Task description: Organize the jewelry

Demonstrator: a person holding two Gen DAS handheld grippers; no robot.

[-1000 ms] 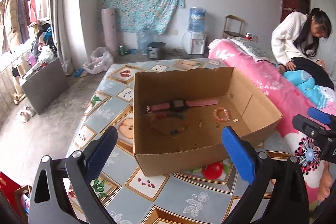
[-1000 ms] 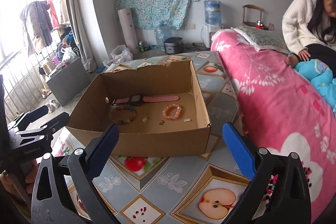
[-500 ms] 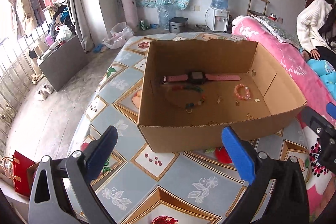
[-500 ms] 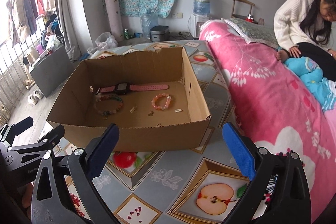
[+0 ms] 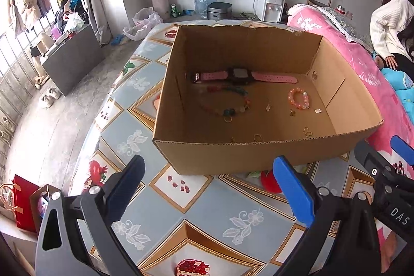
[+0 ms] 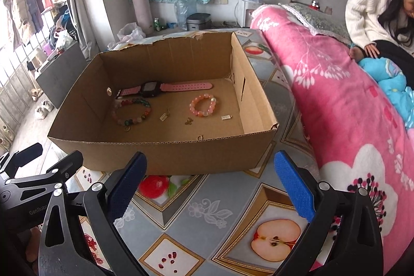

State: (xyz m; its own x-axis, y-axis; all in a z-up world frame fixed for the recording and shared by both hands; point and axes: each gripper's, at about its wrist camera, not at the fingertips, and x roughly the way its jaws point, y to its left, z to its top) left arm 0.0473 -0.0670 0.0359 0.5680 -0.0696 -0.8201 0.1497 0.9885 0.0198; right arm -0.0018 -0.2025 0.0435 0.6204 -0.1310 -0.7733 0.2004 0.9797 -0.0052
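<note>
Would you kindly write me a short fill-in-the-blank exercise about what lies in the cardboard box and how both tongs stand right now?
1. The watch lying in the cardboard box has a strap coloured ____.
2. The multicoloured bead bracelet is ____ in diameter than the pink bead bracelet.
3. The left tongs and right tongs are both ____ and hold nothing.
4. Both tongs hover over the patterned tablecloth, ____ the box.

Missing words: pink; larger; open; outside
</note>
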